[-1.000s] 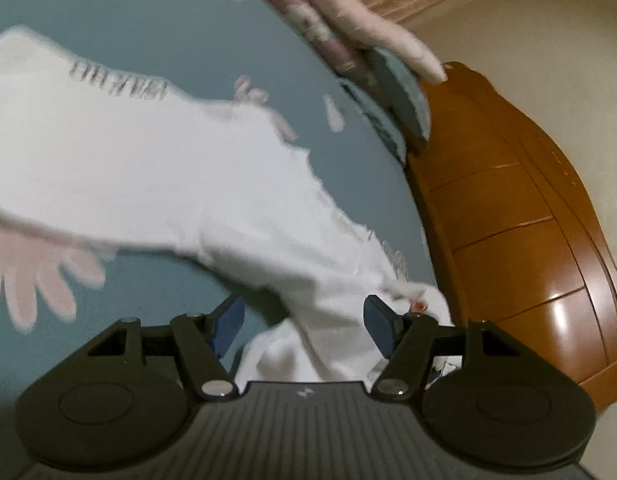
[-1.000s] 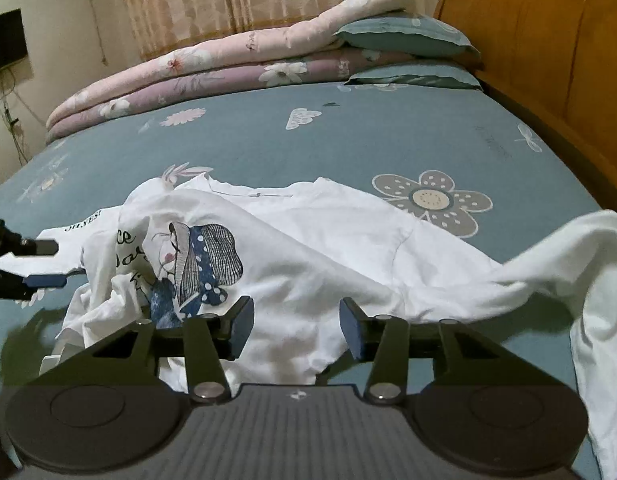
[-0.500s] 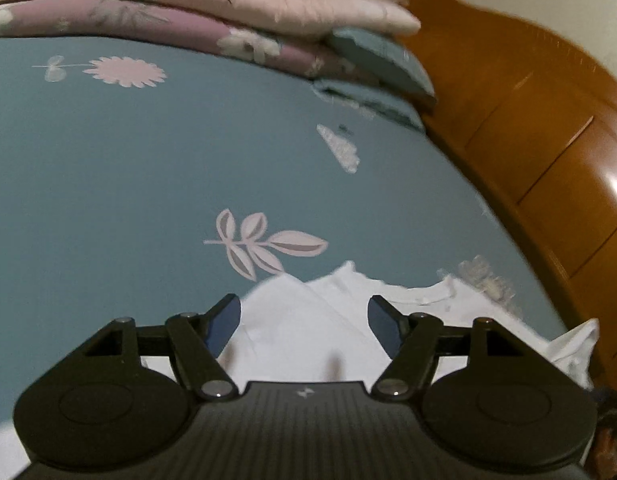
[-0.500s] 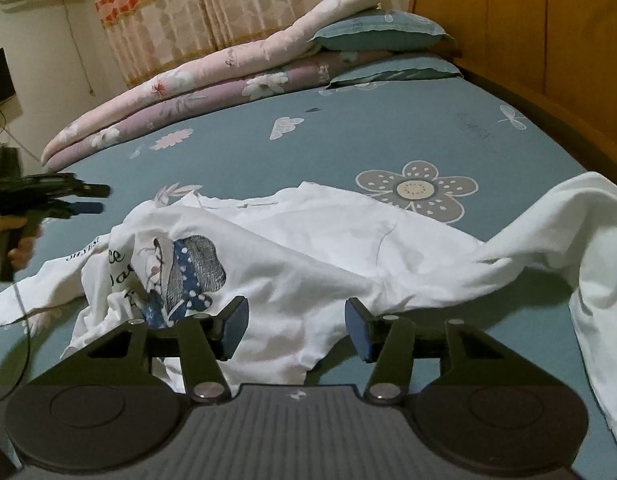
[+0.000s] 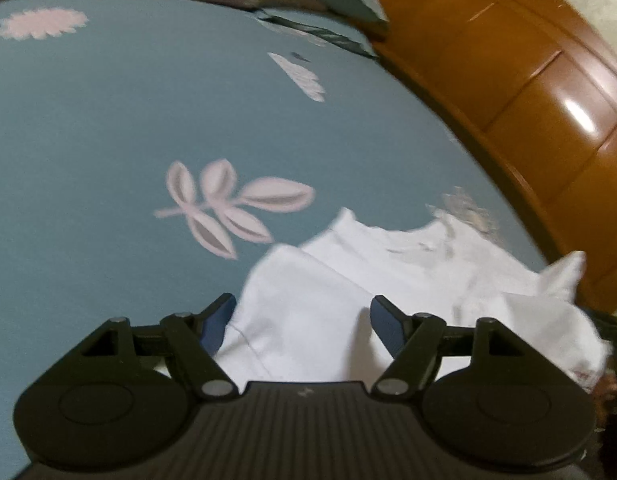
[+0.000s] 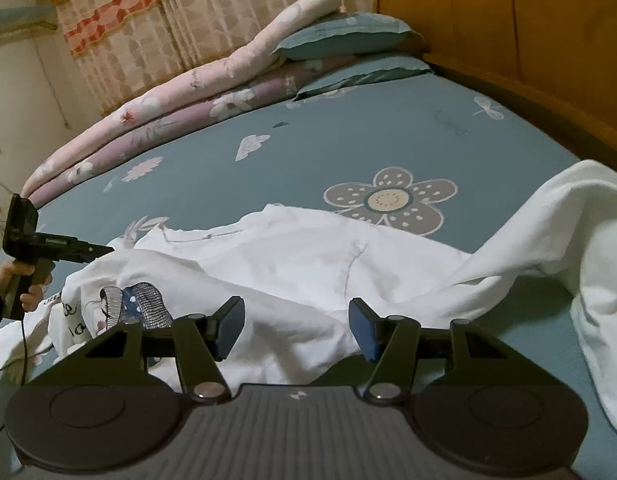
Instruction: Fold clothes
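At far left, the left gripper (image 6: 94, 251) is held by a hand (image 6: 26, 286) over the shirt (image 6: 292, 264), jaws apart and empty. The crumpled white shirt is spread across the bed (image 6: 388, 140). Nearest, the right gripper (image 6: 296, 326) is seen above it, jaws apart, empty.

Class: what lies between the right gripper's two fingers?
White shirt fabric, seen in the right wrist view. The right gripper is open over it, gripping nothing.
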Demonstrator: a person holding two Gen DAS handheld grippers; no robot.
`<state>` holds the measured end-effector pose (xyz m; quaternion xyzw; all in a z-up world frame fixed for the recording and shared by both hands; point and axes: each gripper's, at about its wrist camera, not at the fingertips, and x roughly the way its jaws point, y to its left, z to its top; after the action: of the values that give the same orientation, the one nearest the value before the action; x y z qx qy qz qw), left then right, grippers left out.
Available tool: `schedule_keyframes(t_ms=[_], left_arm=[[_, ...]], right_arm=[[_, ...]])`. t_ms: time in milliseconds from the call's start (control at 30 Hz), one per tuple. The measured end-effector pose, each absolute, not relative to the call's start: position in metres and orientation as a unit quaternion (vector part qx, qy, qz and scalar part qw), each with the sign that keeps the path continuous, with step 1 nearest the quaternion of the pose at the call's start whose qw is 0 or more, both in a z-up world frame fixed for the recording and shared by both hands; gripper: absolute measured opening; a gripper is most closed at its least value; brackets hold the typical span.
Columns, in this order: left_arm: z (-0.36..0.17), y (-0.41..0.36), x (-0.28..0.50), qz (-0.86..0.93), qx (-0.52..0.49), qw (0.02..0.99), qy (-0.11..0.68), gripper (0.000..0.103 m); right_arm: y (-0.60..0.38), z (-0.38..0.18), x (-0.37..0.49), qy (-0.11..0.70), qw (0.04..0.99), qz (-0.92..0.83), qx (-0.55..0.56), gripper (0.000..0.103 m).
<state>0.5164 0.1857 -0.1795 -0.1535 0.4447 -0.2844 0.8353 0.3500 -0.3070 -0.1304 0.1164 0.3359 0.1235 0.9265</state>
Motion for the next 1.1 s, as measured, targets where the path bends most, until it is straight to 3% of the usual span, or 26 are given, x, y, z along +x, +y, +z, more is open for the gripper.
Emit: schedule_keyframes(t_ms=[133, 167, 200, 267, 333, 667, 933, 1033, 1100], left_arm=[[-0.184, 0.193, 0.505, -0.295, -0.19, 0.821, 0.451, 0.071], [-0.184, 0.192, 0.503, -0.282, -0.189, 0.825, 0.452, 0.062], [-0.182, 0.189, 0.502, -0.262, -0.175, 0.833, 0.455, 0.041], [-0.177, 0.182, 0.5, -0.228, -0.145, 0.846, 0.46, 0.015], [-0.171, 0.175, 0.496, -0.198, -0.116, 0.857, 0.462, 0.006], [-0.116, 0.177, 0.473, -0.122, -0.022, 0.9, 0.418, 0.004], [-0.13, 0.217, 0.484, -0.043, -0.04, 0.889, 0.454, 0.005], [-0.136, 0.219, 0.485, -0.054, -0.043, 0.884, 0.463, 0.006], [-0.129, 0.214, 0.48, -0.079, -0.031, 0.891, 0.446, 0.015]], right_arm=[[-0.305, -0.132, 0.35, 0.337, 0.926, 0.128, 0.11, 0.062], [-0.305, -0.132, 0.35, 0.337, 0.926, 0.128, 0.111, 0.062], [-0.305, -0.132, 0.35, 0.337, 0.926, 0.127, 0.114, 0.062], [-0.305, -0.133, 0.35, 0.336, 0.926, 0.125, 0.119, 0.062], [-0.305, -0.132, 0.348, 0.335, 0.927, 0.123, 0.119, 0.062], [-0.313, -0.124, 0.342, 0.323, 0.931, 0.109, 0.127, 0.062], [-0.315, -0.118, 0.345, 0.318, 0.933, 0.11, 0.126, 0.062], [-0.306, -0.115, 0.367, 0.33, 0.929, 0.134, 0.101, 0.062], [-0.296, -0.112, 0.39, 0.339, 0.925, 0.157, 0.074, 0.062]])
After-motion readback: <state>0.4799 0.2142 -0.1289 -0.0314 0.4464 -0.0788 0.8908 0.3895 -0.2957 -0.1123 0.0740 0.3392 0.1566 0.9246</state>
